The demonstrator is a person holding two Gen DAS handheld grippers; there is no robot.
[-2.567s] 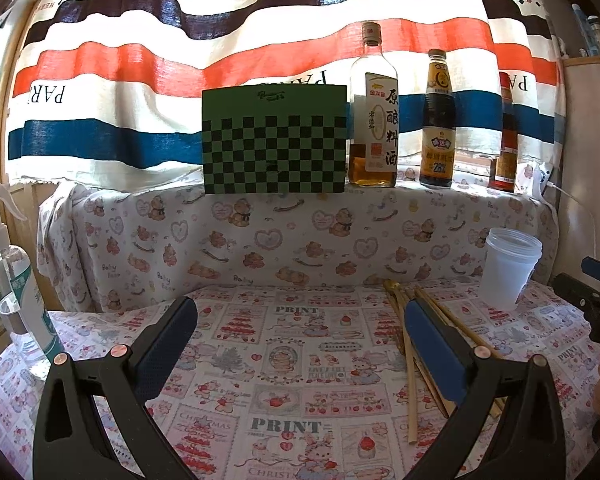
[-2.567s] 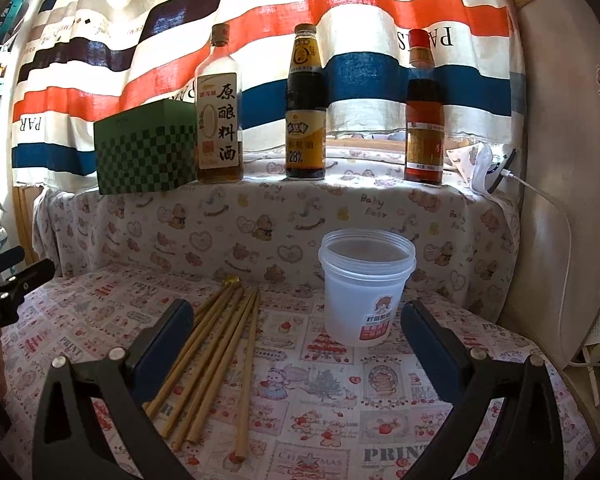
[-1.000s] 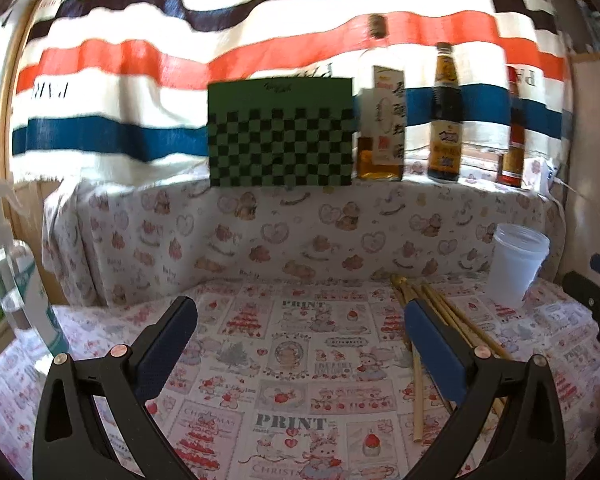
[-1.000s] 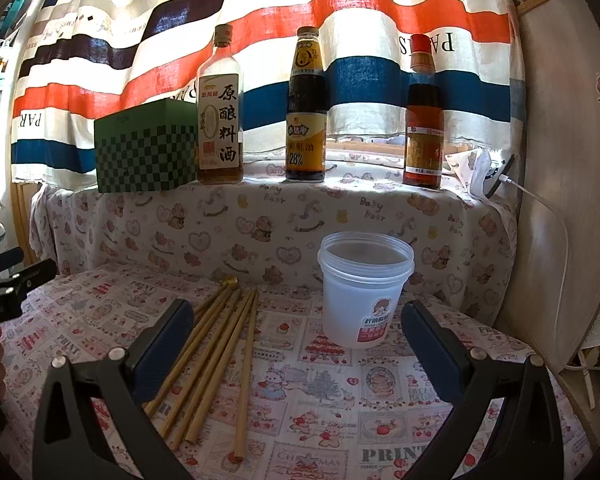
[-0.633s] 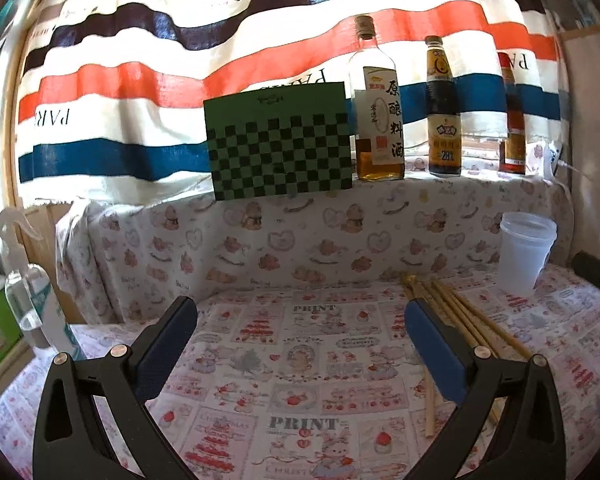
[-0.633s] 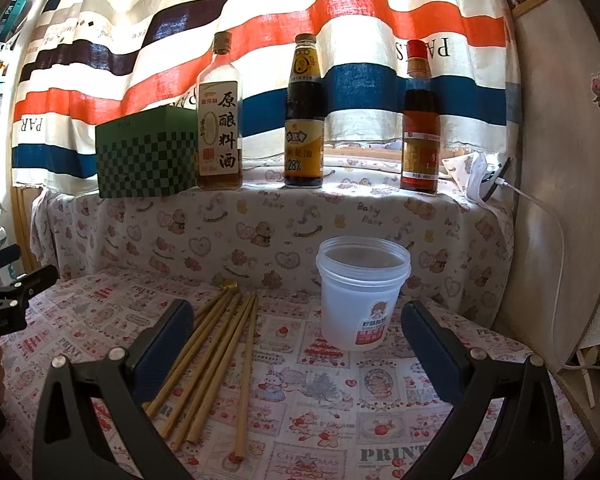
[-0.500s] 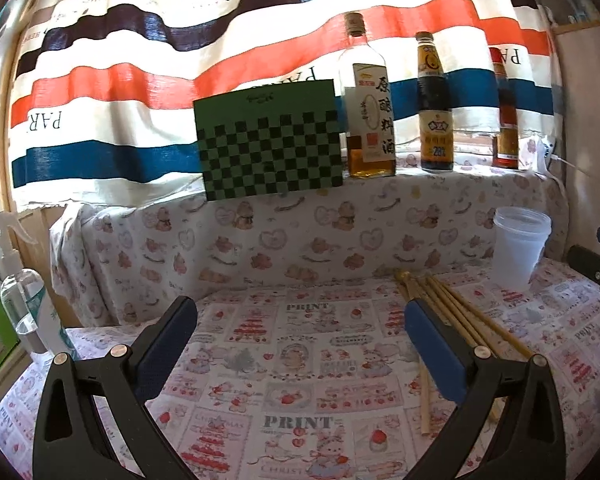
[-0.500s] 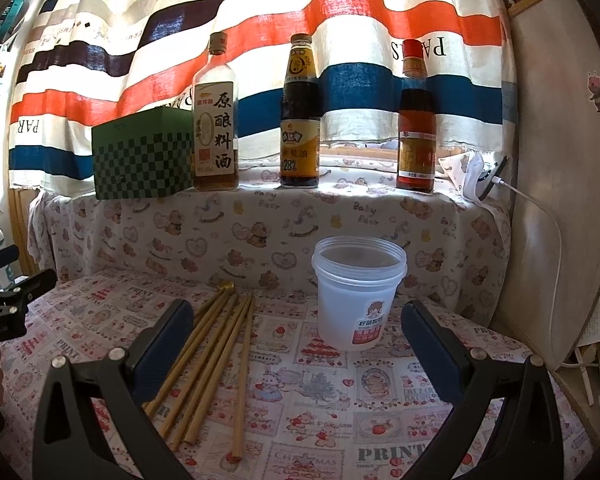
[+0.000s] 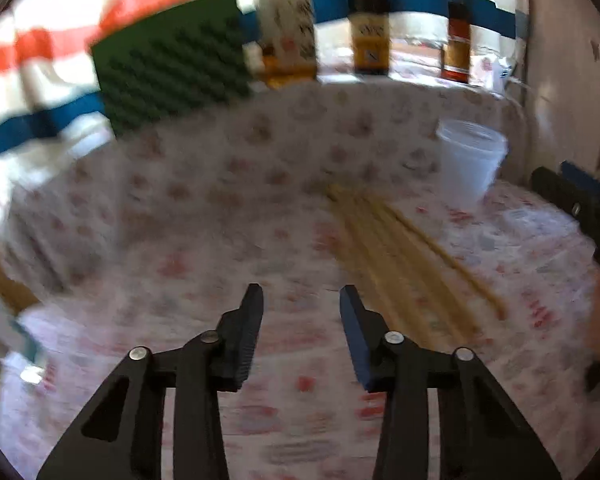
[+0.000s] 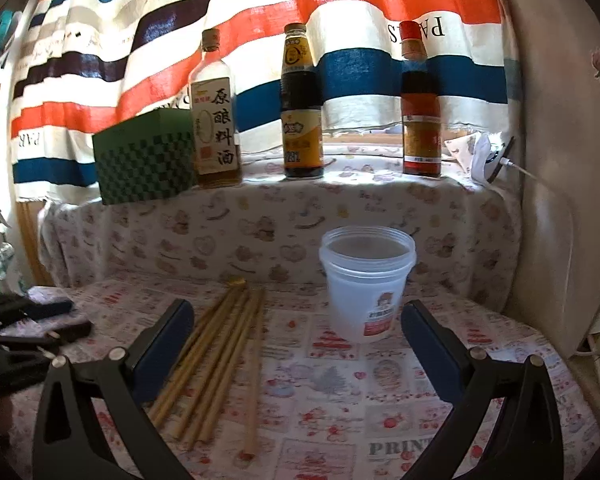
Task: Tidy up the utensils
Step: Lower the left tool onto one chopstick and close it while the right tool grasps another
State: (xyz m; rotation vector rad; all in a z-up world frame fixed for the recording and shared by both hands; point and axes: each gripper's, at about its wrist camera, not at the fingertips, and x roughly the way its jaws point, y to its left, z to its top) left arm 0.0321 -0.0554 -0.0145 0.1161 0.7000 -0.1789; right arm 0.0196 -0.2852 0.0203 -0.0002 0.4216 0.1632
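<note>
2 tools work over a counter (image 10: 440, 408) covered in a printed cloth. The left tool (image 9: 301, 300) has just been narrowing; its jaws stand at a small gap with only bare cloth between them, and its view is smeared by blur. The bundle of wooden chopsticks (image 9: 404, 256) lies just to the right of its right-hand pad, not touched. The right tool (image 10: 292, 340) hangs with jaws spread wide and nothing gripped. In its view the chopsticks (image 10: 216, 356) lie side by side on the cloth, near its left-hand pad, and the translucent plastic tub (image 10: 366, 282) stands upright beside them, apart from the sticks. Behind, on a raised ledge, stand 3 bottles (image 10: 302, 108) and a green checkered box (image 10: 144, 160).
</note>
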